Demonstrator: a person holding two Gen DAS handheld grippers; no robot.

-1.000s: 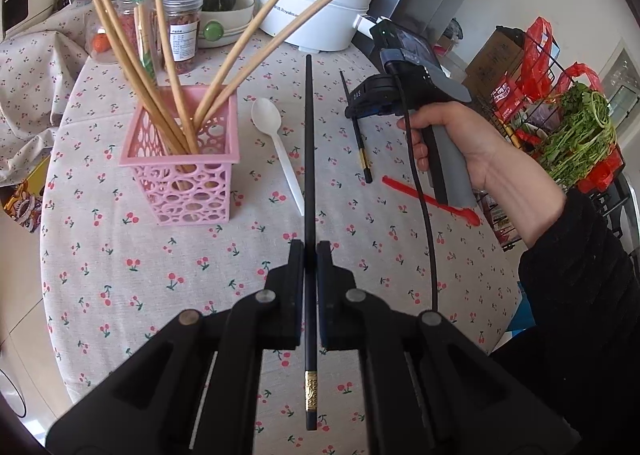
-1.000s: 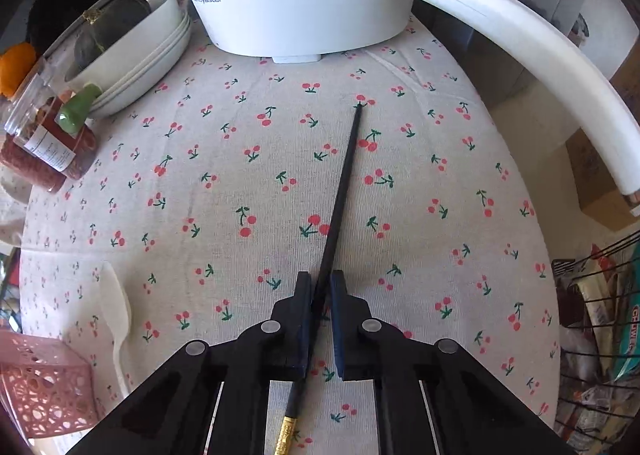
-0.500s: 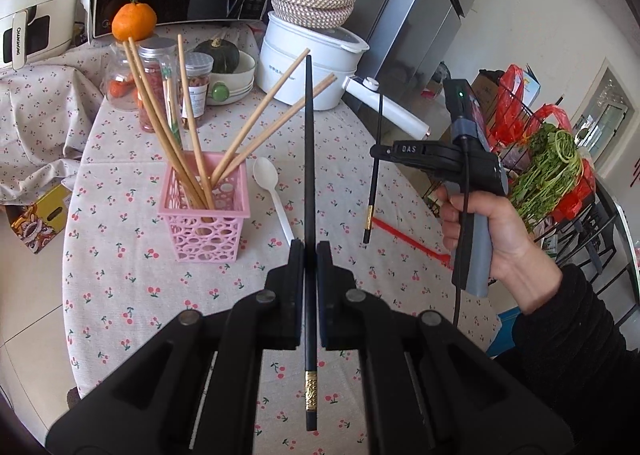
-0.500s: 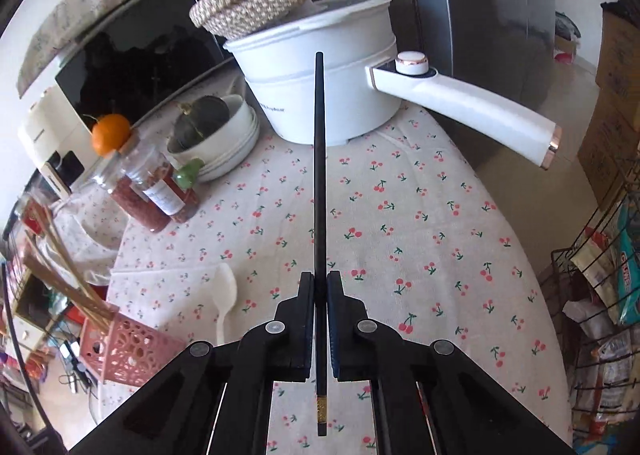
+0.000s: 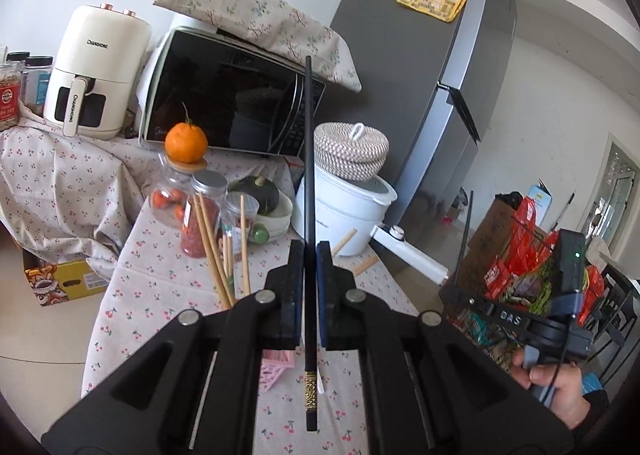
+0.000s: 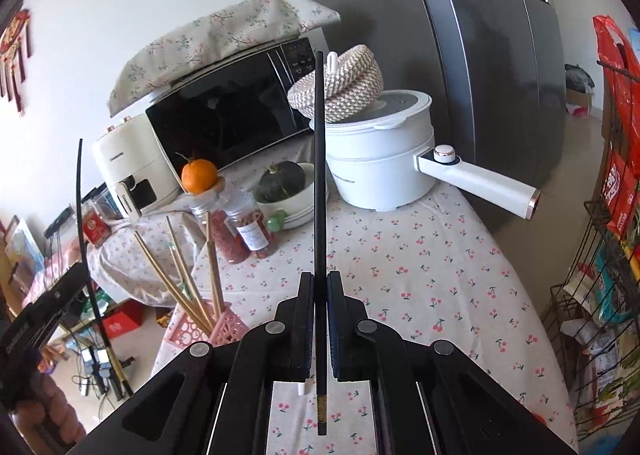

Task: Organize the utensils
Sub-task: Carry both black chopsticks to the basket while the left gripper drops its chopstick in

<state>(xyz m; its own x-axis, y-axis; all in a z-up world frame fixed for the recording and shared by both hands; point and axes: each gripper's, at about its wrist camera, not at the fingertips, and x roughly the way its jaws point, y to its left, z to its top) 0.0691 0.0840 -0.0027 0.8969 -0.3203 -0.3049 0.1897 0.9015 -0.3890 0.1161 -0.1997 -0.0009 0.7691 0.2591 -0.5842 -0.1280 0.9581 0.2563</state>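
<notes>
My left gripper (image 5: pixel 308 251) is shut on a black chopstick (image 5: pixel 308 159) that points up, high above the table. My right gripper (image 6: pixel 319 283) is shut on a second black chopstick (image 6: pixel 319 159), also upright. The pink lattice holder (image 6: pixel 226 325) with several wooden chopsticks (image 6: pixel 176 287) stands below and left in the right wrist view; in the left wrist view only its corner (image 5: pixel 276 369) shows under the fingers, with the wooden chopsticks (image 5: pixel 212 247) rising left of them. The right gripper body (image 5: pixel 520 319) shows at the right in the left wrist view.
A cherry-print tablecloth (image 6: pixel 420 255) covers the table. At the back stand a white electric pot (image 6: pixel 384 159) with a long handle, a bowl with a green squash (image 6: pixel 286 187), jars (image 5: pixel 200 215), an orange (image 5: pixel 186 143), a microwave (image 5: pixel 236 95) and a fridge. A wire rack (image 6: pixel 600 275) stands right.
Both grippers have risen and tilted upward with their black chopsticks; the right one lifted its chopstick off the table. The views now show the wall and appliances instead of the tabletop.
</notes>
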